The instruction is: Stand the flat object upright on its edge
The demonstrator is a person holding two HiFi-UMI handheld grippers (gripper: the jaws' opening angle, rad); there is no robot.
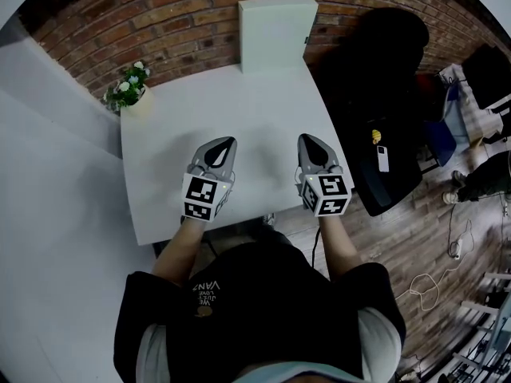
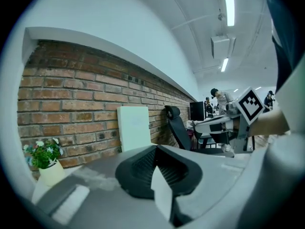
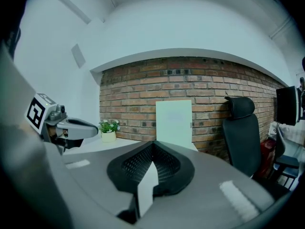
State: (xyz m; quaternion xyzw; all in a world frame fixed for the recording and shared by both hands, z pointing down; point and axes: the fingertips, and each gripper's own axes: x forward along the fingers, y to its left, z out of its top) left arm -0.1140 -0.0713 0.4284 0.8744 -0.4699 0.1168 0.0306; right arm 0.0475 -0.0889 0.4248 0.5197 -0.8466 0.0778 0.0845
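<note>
A pale, flat rectangular board (image 1: 275, 34) stands upright on its edge at the far side of the white table (image 1: 168, 126), leaning against the brick wall. It also shows in the left gripper view (image 2: 135, 126) and the right gripper view (image 3: 174, 122). My left gripper (image 1: 229, 143) hovers over the near half of the table, shut and empty. My right gripper (image 1: 307, 139) sits beside it, a hand's width to the right, also shut with nothing in it. Both point toward the board and stay well short of it.
A small pot of white flowers (image 1: 130, 88) stands at the table's far left corner. A black office chair (image 1: 383, 102) sits close to the table's right edge, with a white phone (image 1: 382, 158) on its seat. Another person's legs (image 1: 479, 178) show at far right.
</note>
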